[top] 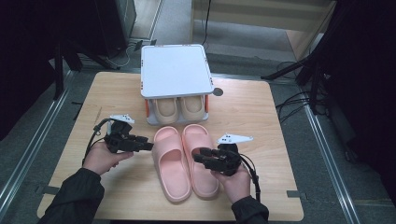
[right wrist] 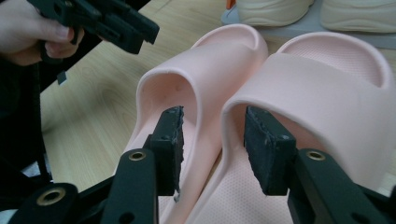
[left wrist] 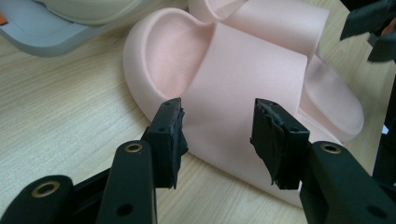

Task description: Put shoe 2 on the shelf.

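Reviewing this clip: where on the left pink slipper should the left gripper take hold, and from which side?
Best bet is the wide strap of the left pink slipper, approached from its outer, left side. The strap arches clear of the sole, leaving an edge the open left gripper could pinch, and the right pink slipper crowds the inner side.

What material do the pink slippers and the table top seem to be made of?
The pink slippers look like soft moulded foam or rubber, matte: thick rounded edges, one seamless piece, and a fine dotted footbed. The table top looks like light wood or a wood-look laminate, smooth, with straight grain lines; which of the two I cannot tell.
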`<action>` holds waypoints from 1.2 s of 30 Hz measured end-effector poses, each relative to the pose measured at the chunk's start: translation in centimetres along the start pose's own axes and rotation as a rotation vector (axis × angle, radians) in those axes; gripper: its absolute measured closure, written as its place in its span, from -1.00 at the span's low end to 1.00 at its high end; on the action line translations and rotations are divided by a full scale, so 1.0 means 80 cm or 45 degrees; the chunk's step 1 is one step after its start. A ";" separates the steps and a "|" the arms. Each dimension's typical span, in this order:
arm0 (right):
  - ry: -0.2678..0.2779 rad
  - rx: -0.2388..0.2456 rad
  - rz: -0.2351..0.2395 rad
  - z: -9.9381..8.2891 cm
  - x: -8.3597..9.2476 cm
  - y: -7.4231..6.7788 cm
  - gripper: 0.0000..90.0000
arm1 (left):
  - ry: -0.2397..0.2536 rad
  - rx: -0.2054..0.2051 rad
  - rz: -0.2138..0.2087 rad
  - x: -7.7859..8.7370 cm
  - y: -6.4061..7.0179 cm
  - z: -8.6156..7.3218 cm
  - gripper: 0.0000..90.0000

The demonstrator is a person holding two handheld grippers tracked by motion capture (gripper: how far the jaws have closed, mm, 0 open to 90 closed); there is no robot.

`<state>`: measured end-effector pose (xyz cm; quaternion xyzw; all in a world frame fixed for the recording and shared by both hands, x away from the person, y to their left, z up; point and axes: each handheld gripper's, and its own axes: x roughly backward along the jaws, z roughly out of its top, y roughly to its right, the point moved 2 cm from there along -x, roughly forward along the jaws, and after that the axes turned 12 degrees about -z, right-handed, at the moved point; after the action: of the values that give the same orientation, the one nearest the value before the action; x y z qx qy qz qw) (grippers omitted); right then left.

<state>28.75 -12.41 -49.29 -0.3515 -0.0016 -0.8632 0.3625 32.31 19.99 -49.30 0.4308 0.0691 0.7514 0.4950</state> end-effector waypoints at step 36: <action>-0.057 -0.029 -0.373 -0.006 -0.091 -0.042 0.01 | 0.012 -0.010 -0.004 0.001 -0.006 0.010 0.18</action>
<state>29.89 -5.50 -53.21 -0.3708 -0.0511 -0.8987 0.2284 33.18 20.06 -49.00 0.4252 0.0691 0.7528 0.4977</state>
